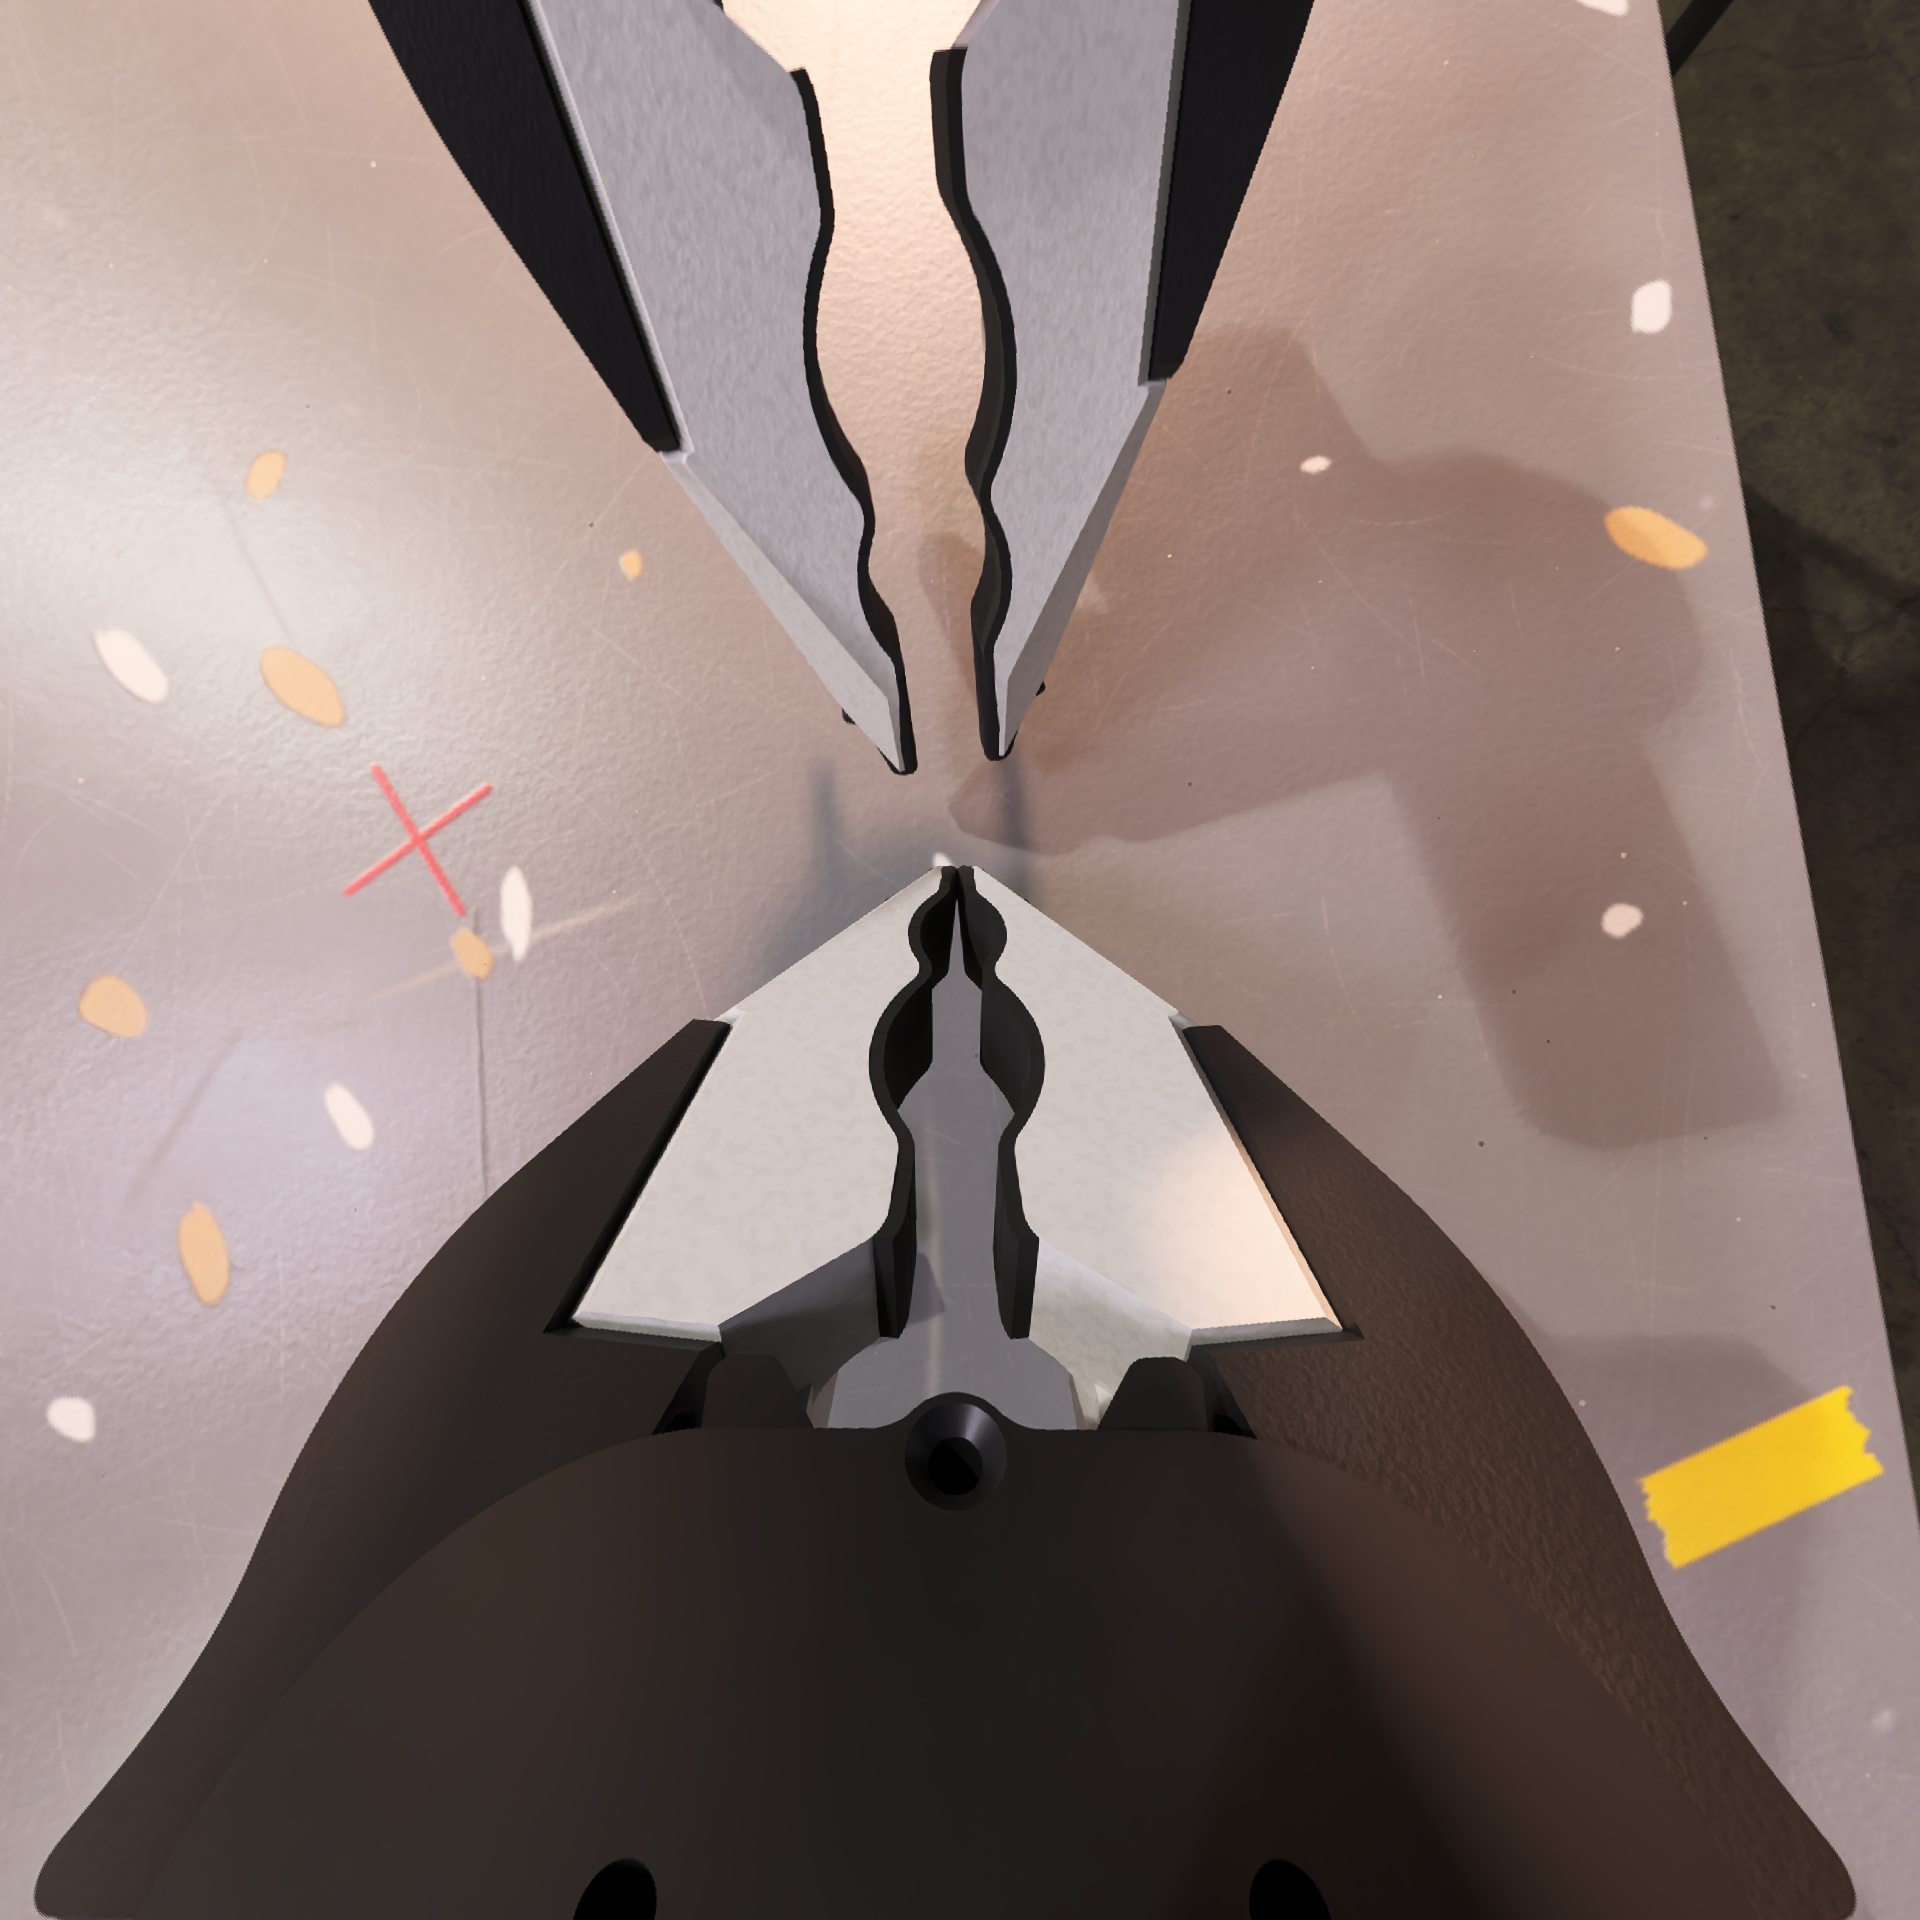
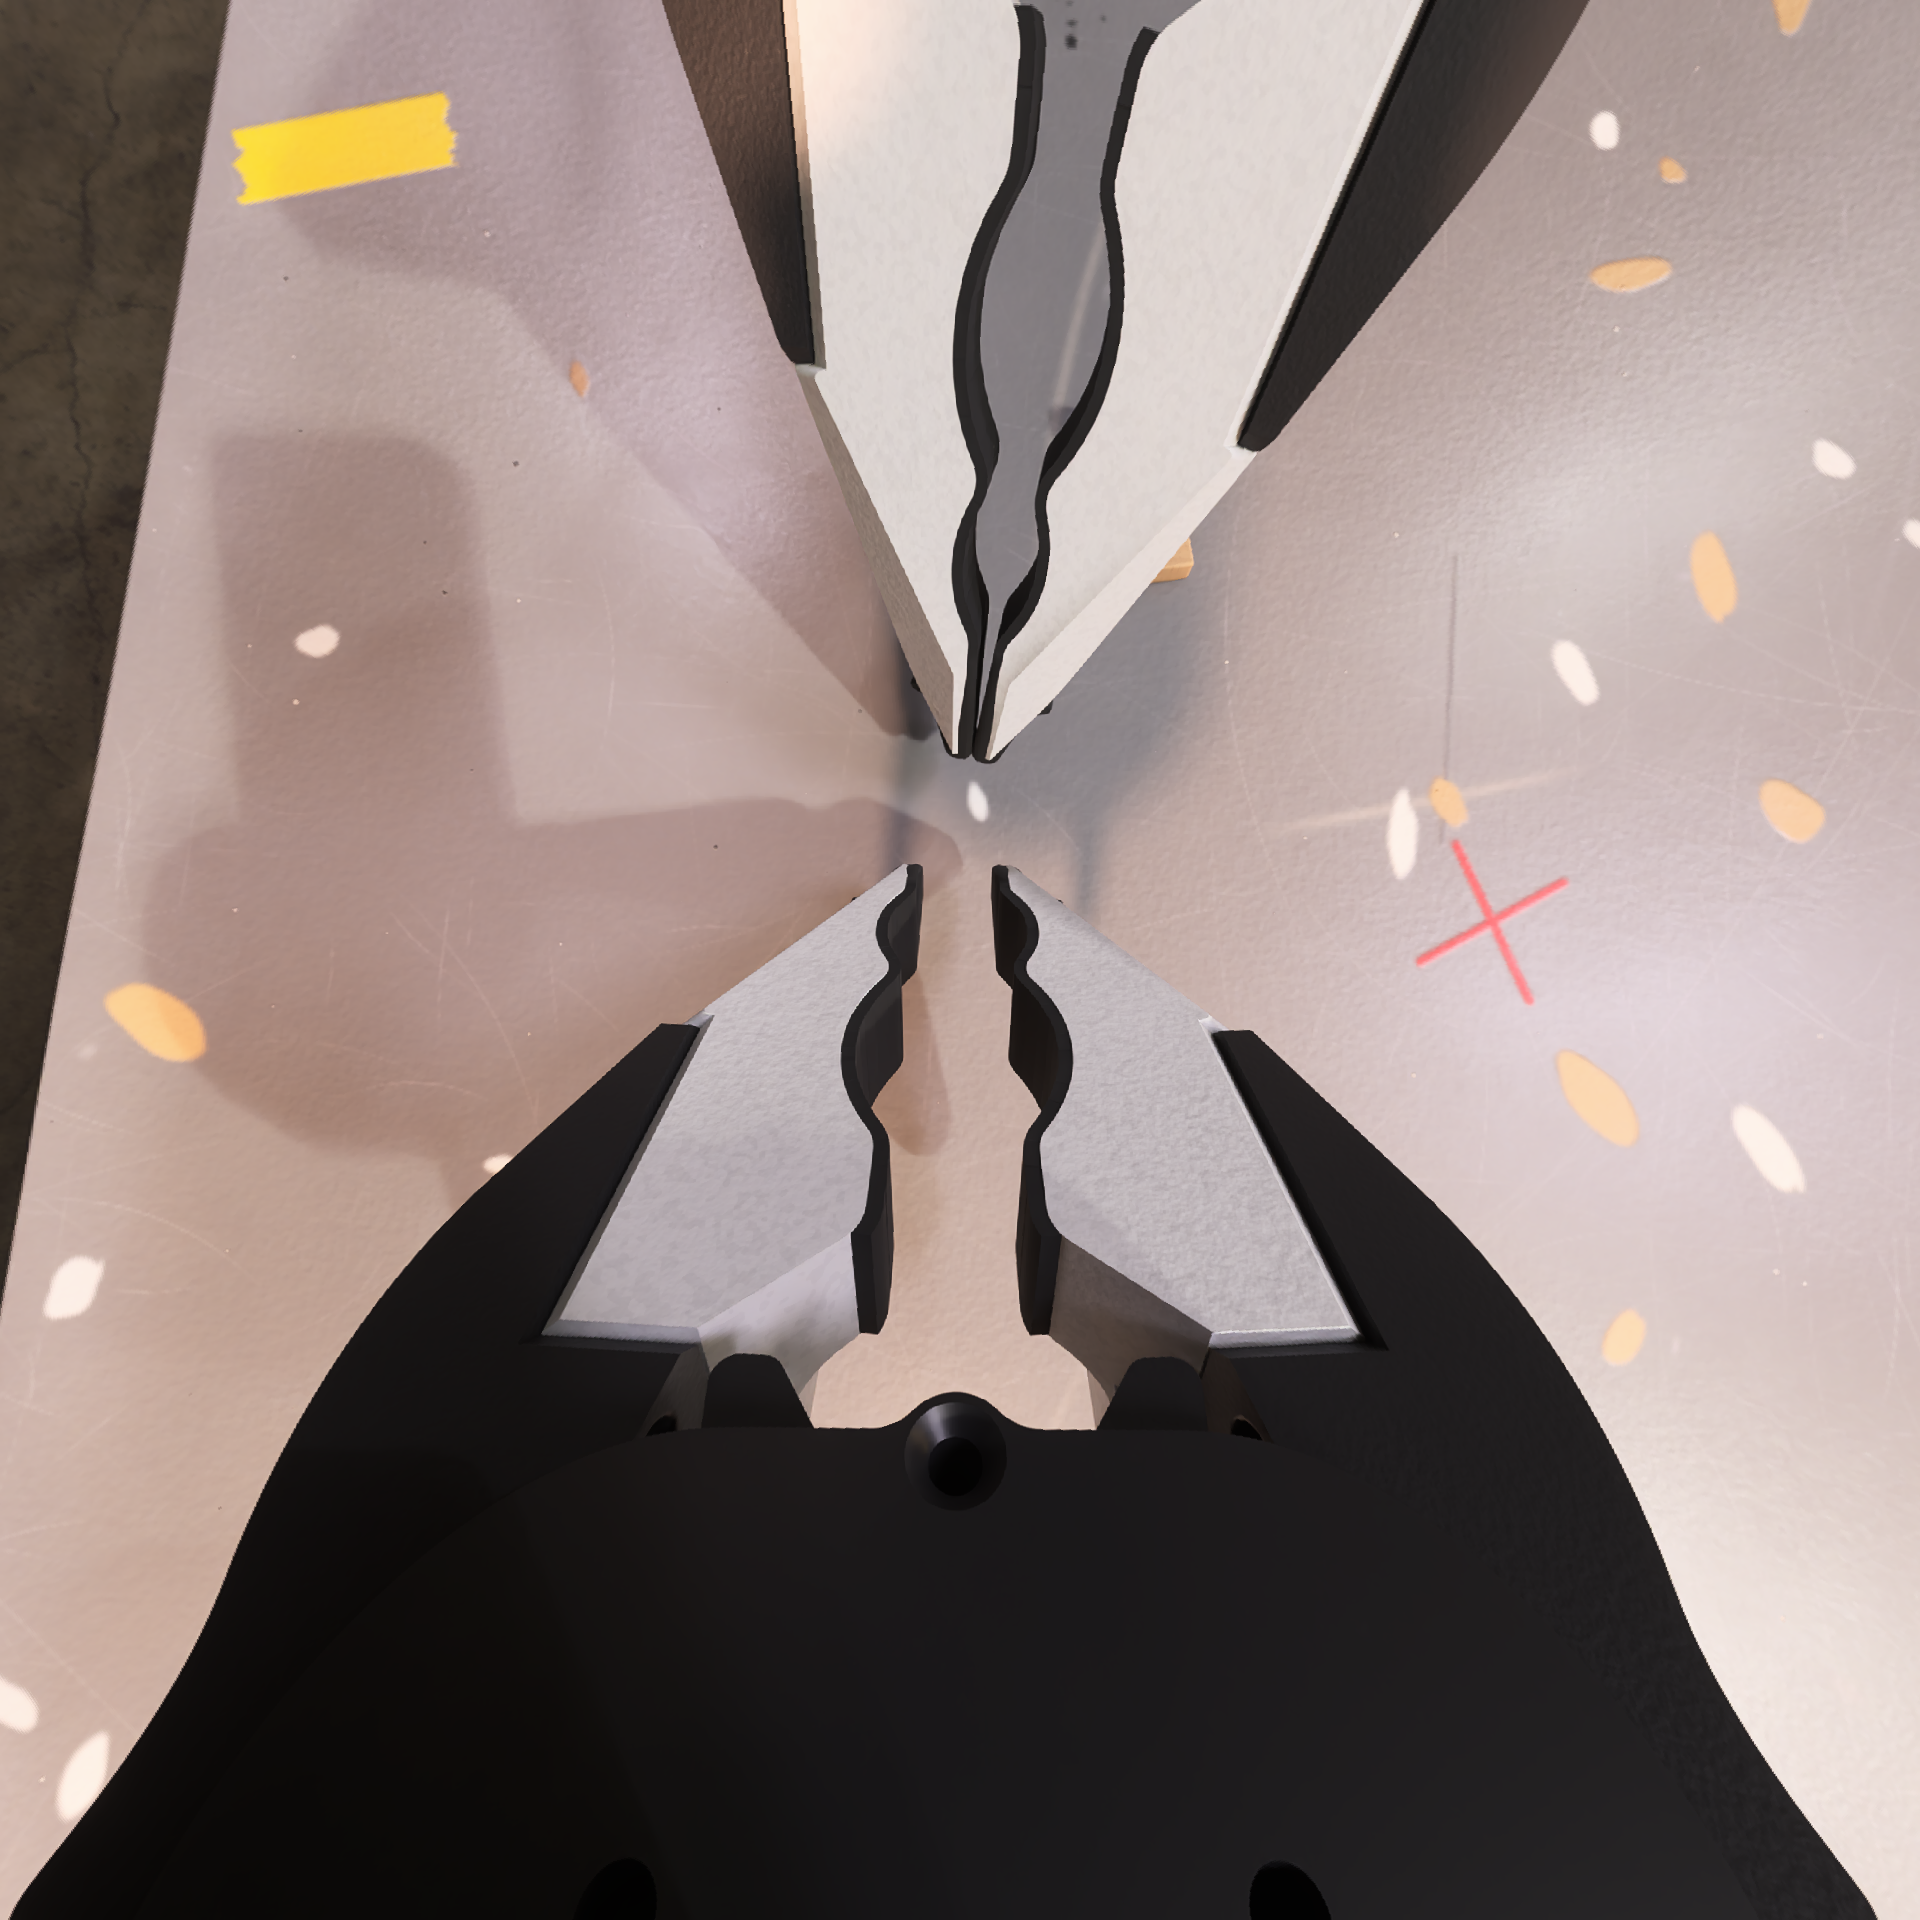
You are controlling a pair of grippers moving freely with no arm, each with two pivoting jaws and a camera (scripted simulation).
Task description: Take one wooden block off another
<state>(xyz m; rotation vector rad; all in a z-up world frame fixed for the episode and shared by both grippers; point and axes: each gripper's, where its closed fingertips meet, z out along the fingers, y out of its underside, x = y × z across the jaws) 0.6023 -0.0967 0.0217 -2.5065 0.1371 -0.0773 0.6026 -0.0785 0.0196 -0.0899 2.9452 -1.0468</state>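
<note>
Your left gripper [image 1: 954, 871] has its fingertips pressed together, empty; your right gripper [image 2: 954, 868] faces it tip to tip, narrowly parted, empty. Yellow tape [image 1: 1763, 1472] and a red cross [image 1: 418, 840] mark the speckled table [image 1: 208, 416]. A tan corner [image 2: 1177, 562], possibly a wooden block, shows beside the left gripper's fingers.

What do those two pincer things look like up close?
Each gripper, left and right, has a broad matte black body with a small round socket, and two tapering pale grey fingers whose wavy inner edges are lined in black. No cables or markings show.
</note>
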